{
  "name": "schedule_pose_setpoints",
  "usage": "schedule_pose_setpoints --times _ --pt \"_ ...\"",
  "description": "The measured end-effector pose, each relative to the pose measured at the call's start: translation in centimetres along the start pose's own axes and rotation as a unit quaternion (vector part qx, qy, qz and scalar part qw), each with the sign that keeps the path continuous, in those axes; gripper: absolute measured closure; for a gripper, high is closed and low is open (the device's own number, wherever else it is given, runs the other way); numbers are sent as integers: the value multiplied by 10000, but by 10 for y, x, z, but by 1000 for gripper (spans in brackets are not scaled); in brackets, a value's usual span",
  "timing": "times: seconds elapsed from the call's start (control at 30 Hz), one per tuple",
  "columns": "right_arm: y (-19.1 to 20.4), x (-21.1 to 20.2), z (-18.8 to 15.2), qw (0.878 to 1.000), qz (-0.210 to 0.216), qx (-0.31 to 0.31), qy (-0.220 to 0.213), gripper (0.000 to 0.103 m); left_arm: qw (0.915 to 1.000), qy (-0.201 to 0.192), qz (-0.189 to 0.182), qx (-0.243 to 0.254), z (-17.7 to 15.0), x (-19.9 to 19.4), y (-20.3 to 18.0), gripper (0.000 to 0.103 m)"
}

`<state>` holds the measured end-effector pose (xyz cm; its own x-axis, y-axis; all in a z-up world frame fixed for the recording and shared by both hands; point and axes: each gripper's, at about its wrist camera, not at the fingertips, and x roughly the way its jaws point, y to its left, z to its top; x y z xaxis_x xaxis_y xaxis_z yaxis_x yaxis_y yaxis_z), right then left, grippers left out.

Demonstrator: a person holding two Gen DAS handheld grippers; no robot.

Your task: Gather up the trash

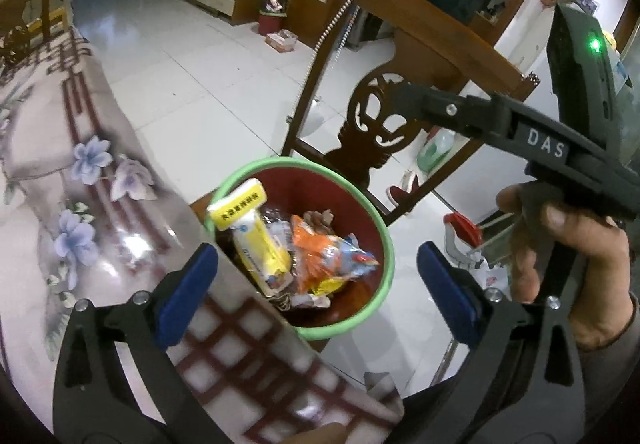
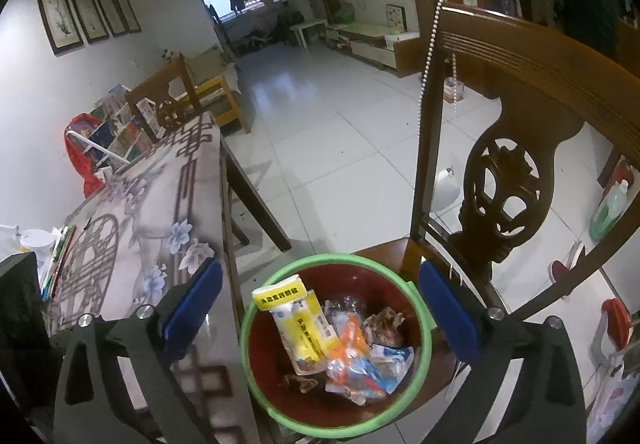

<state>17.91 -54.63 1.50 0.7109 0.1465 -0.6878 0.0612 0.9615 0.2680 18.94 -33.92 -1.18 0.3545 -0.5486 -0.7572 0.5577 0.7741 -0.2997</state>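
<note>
A red bin with a green rim [image 1: 382, 232] [image 2: 424, 356] stands on a wooden chair seat beside the table. It holds a yellow and white box [image 1: 256, 240] [image 2: 300, 328], an orange and blue wrapper [image 1: 332, 256] [image 2: 360, 364], and other scraps. My left gripper [image 1: 316, 292] is open and empty, above the bin at the table corner. My right gripper [image 2: 320, 320] is open and empty, directly above the bin. The right gripper's body and the hand holding it also show in the left wrist view [image 1: 560, 151].
The table with a flowered cloth [image 1: 60, 183] [image 2: 132, 228] lies left of the bin. A carved wooden chair back [image 1: 400, 103] [image 2: 504, 179] rises right behind the bin. A green bottle [image 2: 608, 211] and a red slipper [image 2: 564, 264] lie on the tiled floor [image 2: 320, 115].
</note>
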Motion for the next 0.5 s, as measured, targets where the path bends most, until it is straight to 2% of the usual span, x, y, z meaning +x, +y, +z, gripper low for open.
schedule_pose_setpoints --times 0.2,0.5 --pt "18 -5 -5 10000 1 -54 -6 8 9998 -151 105 -28 -6 -25 9 6" --pt "68 -17 -7 9992 86 -355 -147 7 9986 -359 295 -261 -23 -68 34 6"
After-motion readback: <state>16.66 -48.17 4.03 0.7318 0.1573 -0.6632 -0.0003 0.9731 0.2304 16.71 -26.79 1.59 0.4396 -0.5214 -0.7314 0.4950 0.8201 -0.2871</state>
